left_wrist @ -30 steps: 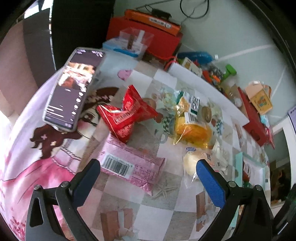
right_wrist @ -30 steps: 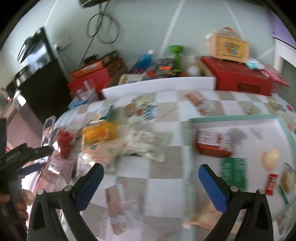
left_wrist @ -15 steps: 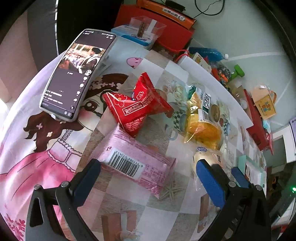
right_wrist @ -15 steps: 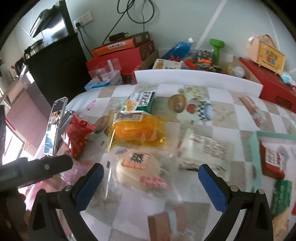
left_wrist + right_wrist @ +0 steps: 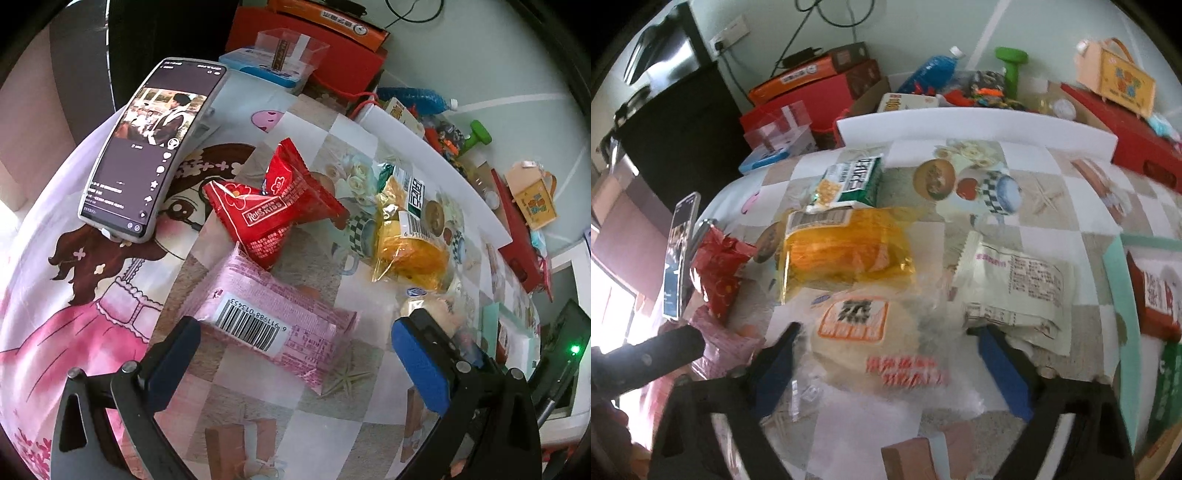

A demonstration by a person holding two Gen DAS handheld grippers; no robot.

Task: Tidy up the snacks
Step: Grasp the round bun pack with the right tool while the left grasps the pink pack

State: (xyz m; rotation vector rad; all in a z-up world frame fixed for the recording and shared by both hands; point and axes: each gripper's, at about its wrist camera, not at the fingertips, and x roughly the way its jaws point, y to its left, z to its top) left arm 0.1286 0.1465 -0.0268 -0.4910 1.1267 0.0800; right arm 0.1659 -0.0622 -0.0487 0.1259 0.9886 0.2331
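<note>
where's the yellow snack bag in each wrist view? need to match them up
Left wrist: yellow snack bag sits right of centre, beyond the pink packet, right of the red packet.
Right wrist: yellow snack bag sits left of centre, just beyond the round bun pack.
Shared landmark: the phone, at the far left in both.

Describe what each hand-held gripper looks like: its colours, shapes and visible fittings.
The left hand-held gripper has two black angular arms with triangular cut-outs and silver bolts, each tipped with a blue pad. The right hand-held gripper is built the same: black arms, blue pads. In the left wrist view a dark unit with a green light sits at the right edge. No sleeves or cables are clearly visible.
</note>
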